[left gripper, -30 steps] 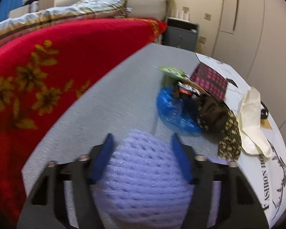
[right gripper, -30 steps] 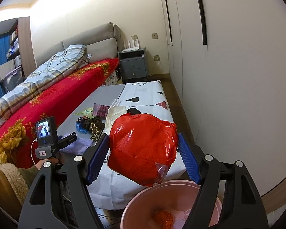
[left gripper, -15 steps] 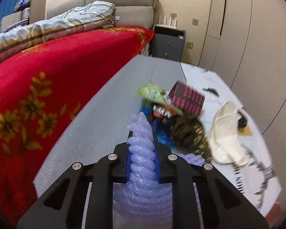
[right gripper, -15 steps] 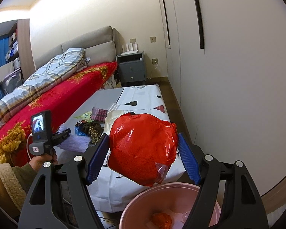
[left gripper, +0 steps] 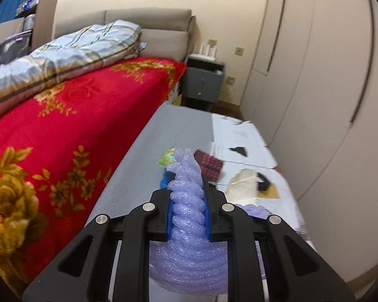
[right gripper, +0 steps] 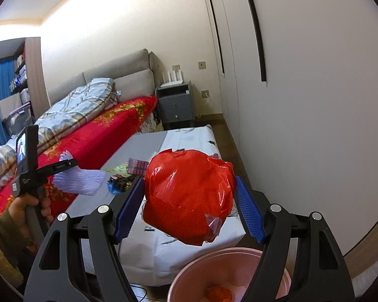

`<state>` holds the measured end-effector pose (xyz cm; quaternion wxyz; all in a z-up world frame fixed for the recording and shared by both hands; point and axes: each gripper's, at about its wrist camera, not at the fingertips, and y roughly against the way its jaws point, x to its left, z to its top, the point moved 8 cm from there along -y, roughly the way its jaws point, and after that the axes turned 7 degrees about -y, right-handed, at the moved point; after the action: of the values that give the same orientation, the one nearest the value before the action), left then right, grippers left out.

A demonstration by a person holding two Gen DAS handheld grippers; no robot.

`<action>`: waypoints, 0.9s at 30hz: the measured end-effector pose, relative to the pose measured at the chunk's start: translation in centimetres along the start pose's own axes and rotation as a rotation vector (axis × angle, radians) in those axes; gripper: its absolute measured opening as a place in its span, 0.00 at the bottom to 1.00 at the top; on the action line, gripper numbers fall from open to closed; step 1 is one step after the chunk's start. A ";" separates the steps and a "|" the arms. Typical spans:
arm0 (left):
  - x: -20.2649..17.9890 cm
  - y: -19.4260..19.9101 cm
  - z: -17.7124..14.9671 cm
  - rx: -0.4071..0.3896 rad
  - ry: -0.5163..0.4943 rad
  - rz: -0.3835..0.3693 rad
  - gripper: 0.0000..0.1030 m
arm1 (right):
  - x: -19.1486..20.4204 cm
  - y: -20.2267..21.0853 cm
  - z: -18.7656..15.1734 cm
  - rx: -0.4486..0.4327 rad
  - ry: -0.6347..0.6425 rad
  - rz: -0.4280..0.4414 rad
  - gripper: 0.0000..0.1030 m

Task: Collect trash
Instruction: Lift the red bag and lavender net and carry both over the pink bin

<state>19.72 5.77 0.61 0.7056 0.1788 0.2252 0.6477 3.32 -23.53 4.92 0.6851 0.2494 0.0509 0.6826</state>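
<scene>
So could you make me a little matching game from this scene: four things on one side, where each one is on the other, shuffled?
Things:
1. purple foam net
2. red plastic bag
3. pink bin
4. folded plaid quilt

Places:
a. on the red bed cover
b. squeezed between the left gripper's pads
c. below the right gripper, on the floor
d. between the right gripper's blue pads

Pairs: 1-b, 2-d, 3-c, 4-a

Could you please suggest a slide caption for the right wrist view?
Right gripper holds a red bag above a pink bin; left gripper lifts purple foam.
</scene>
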 end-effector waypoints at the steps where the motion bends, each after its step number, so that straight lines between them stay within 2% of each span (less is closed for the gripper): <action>1: -0.3 0.7 0.1 -0.001 -0.005 -0.010 0.17 | 0.3 0.4 0.2 -0.003 0.002 0.008 0.70; 8: -2.9 6.7 -0.7 -0.015 -0.061 -0.099 0.17 | 1.6 4.4 0.1 -0.020 0.036 0.030 0.70; 13: -5.4 8.6 -2.8 0.009 -0.100 -0.175 0.17 | 1.7 6.7 -0.7 -0.010 0.065 -0.001 0.70; 16: -7.1 9.6 -3.5 -0.005 -0.145 -0.206 0.17 | 1.6 7.5 -1.4 -0.003 0.084 -0.028 0.70; 23: -10.2 9.8 -5.5 -0.030 -0.179 -0.287 0.17 | -0.4 7.6 -3.0 0.045 0.053 -0.095 0.70; 27: -11.1 7.9 -7.5 0.020 -0.192 -0.316 0.17 | -1.1 7.3 -3.6 0.062 0.044 -0.122 0.70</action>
<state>8.30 -4.80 -0.41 0.8150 0.2090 0.1886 0.5065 -4.85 -23.97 4.49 0.7160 0.2518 0.1019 0.6431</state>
